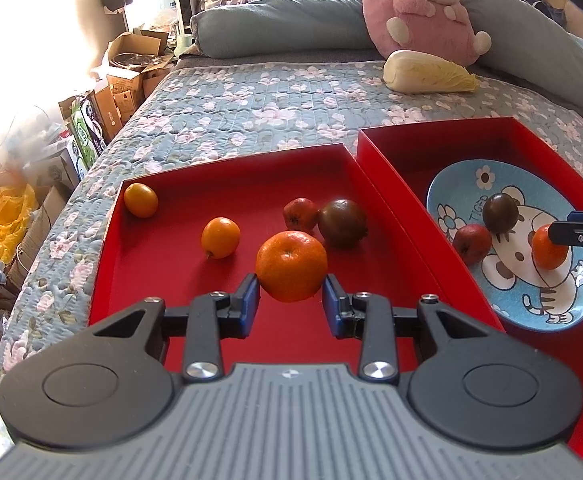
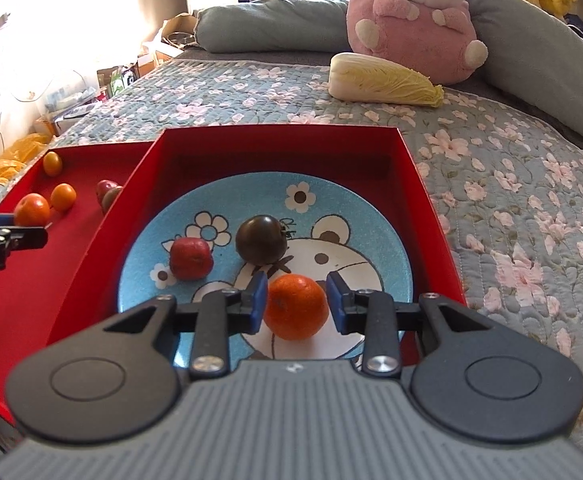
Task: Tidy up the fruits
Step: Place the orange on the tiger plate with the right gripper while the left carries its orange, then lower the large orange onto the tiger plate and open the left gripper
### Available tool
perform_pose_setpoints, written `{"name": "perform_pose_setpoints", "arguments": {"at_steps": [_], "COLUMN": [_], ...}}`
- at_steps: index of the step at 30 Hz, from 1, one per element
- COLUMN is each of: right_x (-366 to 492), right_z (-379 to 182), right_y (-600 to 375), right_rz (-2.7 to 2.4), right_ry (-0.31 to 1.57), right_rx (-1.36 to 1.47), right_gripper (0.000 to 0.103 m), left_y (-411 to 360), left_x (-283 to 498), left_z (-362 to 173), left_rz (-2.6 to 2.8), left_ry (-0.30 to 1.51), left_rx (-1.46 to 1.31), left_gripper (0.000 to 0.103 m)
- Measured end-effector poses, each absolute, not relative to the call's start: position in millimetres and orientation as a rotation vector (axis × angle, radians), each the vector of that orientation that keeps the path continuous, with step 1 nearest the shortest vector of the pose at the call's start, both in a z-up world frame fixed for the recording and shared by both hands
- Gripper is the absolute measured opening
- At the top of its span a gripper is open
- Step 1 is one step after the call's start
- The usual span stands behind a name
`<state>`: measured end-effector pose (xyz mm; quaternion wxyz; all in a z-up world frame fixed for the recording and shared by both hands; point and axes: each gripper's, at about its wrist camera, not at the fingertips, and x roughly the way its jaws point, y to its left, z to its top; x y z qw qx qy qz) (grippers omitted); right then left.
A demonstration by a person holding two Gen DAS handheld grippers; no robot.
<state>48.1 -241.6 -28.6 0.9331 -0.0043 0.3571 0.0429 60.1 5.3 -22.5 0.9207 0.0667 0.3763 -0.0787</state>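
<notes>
My left gripper (image 1: 291,294) is shut on a large orange mandarin (image 1: 291,266) in the left red tray (image 1: 179,284). In that tray lie two small kumquats (image 1: 220,237), a red fruit (image 1: 300,213) and a dark tomato (image 1: 342,222). My right gripper (image 2: 296,296) is open around a mandarin (image 2: 296,306) resting on the blue tiger plate (image 2: 355,220) in the right red tray (image 2: 279,140); small gaps show beside both pads. A dark tomato (image 2: 261,239) and a red fruit (image 2: 190,259) also lie on the plate.
Both trays sit on a floral quilt (image 1: 231,112). A napa cabbage (image 1: 427,72), a pink plush rabbit (image 1: 423,8) and grey pillows lie behind. Cardboard boxes (image 1: 123,76) and clutter fill the floor at the left.
</notes>
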Motion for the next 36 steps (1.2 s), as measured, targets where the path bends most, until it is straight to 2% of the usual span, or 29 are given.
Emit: {"name": "perform_pose_setpoints", "arguments": {"at_steps": [4, 14, 24, 36], "right_x": [36.5, 10.9, 12.6, 8.7], "right_z": [-20.2, -21.7, -28.7, -30.7], "right_y": [-238.7, -223.1, -233.1, -241.3], "right_rz": [0.113, 0.246, 0.217, 0.213], "right_ry": [0.709, 0.715, 0.748, 0.772], "right_rx": [0.003, -0.021, 0.019, 0.01], "right_gripper": [0.044, 0.044, 0.044, 0.044], "left_y": [3.0, -6.7, -63.3, -118.2], "left_x": [58.4, 53.2, 44.5, 41.0], "left_z": [-22.4, -5.9, 13.6, -15.0], "left_rz": [-0.162, -0.161, -0.294, -0.398], "left_ry": [0.766, 0.729, 0.705, 0.766], "left_rx": [0.156, 0.178, 0.121, 0.134], "left_gripper": [0.04, 0.04, 0.04, 0.04]}}
